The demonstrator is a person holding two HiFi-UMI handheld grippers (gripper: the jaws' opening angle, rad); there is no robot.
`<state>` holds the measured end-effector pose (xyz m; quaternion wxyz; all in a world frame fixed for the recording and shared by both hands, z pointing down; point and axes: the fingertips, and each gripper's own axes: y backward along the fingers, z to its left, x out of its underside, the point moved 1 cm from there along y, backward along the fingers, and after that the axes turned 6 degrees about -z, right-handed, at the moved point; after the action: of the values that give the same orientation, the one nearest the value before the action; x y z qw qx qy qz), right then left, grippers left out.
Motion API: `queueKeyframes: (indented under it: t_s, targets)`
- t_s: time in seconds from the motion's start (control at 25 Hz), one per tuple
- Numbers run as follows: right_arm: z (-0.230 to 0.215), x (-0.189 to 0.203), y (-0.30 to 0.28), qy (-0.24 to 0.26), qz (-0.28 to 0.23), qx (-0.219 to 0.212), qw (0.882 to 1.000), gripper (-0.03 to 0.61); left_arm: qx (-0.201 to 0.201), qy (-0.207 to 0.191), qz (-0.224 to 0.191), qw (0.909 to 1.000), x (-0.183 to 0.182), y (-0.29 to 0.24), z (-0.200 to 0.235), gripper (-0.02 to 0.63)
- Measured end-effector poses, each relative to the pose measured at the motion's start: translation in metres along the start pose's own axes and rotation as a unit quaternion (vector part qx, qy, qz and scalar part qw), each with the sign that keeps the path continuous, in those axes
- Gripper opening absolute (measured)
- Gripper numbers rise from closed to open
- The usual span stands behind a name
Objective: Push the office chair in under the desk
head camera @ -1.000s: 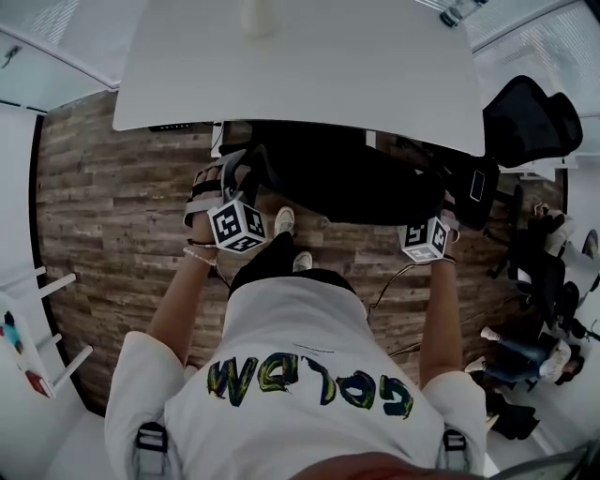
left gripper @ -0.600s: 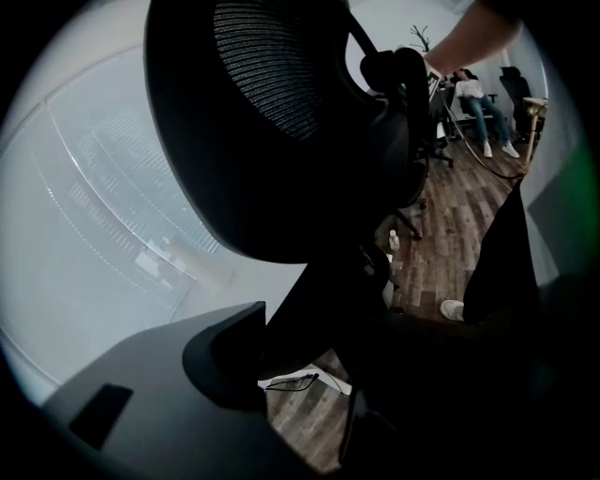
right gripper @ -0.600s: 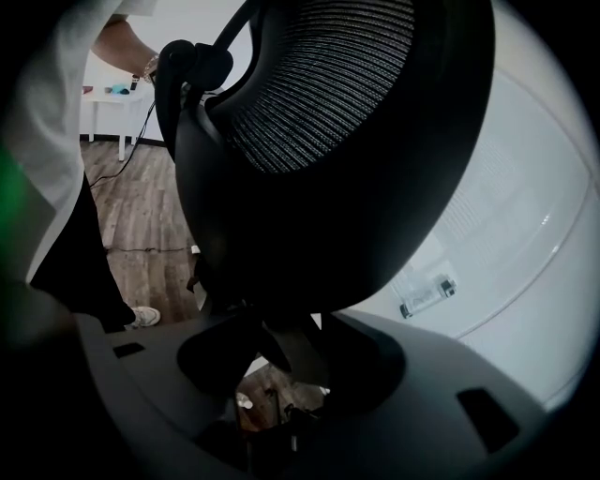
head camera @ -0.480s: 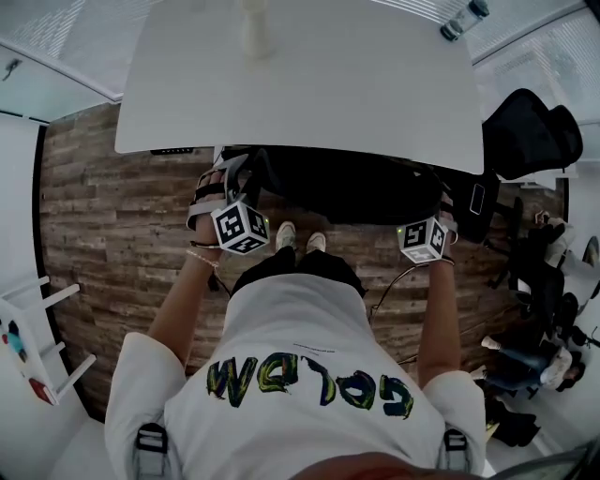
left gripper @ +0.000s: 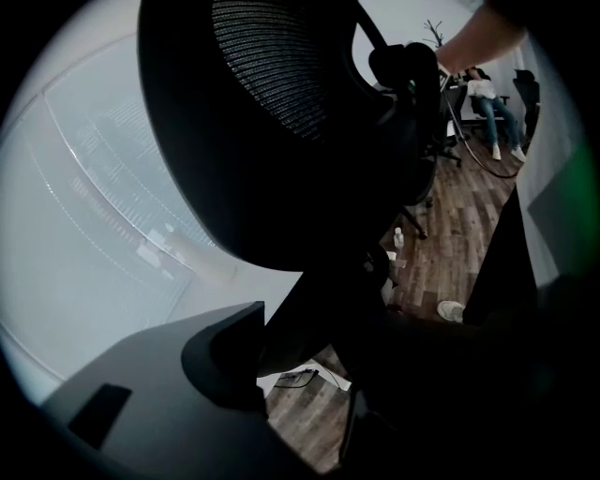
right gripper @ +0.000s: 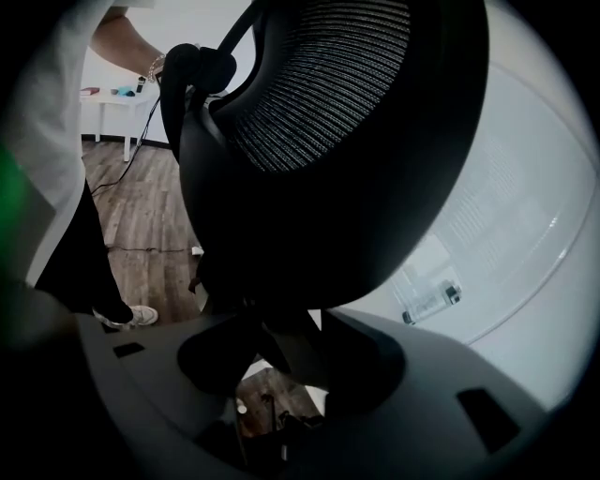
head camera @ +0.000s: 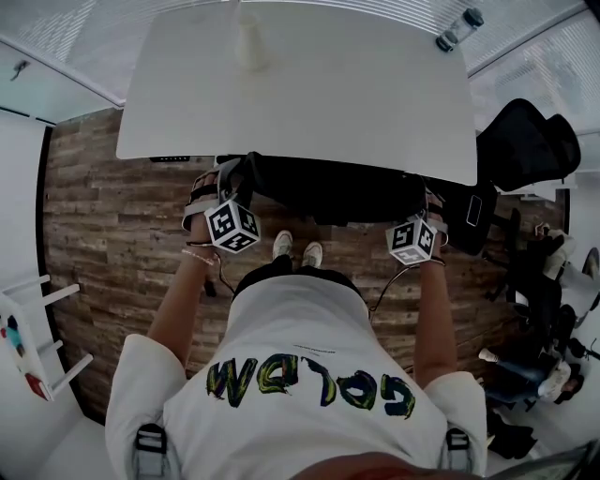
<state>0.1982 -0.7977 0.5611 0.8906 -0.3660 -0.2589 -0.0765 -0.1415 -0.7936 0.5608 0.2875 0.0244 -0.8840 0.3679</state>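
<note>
The black mesh office chair stands with its seat mostly beneath the white desk; only its back shows at the desk's near edge. My left gripper holds the left side of the back and my right gripper holds the right side. In the left gripper view the mesh back fills the frame and its frame runs between the jaws of the left gripper; the far jaw is lost in shadow. In the right gripper view the right gripper has both jaws against a strut of the chair back.
A second black chair stands right of the desk. A bottle and a pale object sit on the desk top. A seated person is at far right, a white side table at far left. Cables lie on the wood floor.
The chair has slid further under the desk, showing less of its seat. Both grippers moved toward the desk edge with it, and the person's feet stepped forward.
</note>
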Motion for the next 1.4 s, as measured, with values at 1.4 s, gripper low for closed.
queueKeyframes:
  t_s: [1.4]
  targets:
    - [-0.009, -0.162, 0.194, -0.336, -0.264, 0.057, 0.902, 0.046, -0.052, 0.372, -0.293, 0.8790, -0.142, 0.193, -0.002, 0.022]
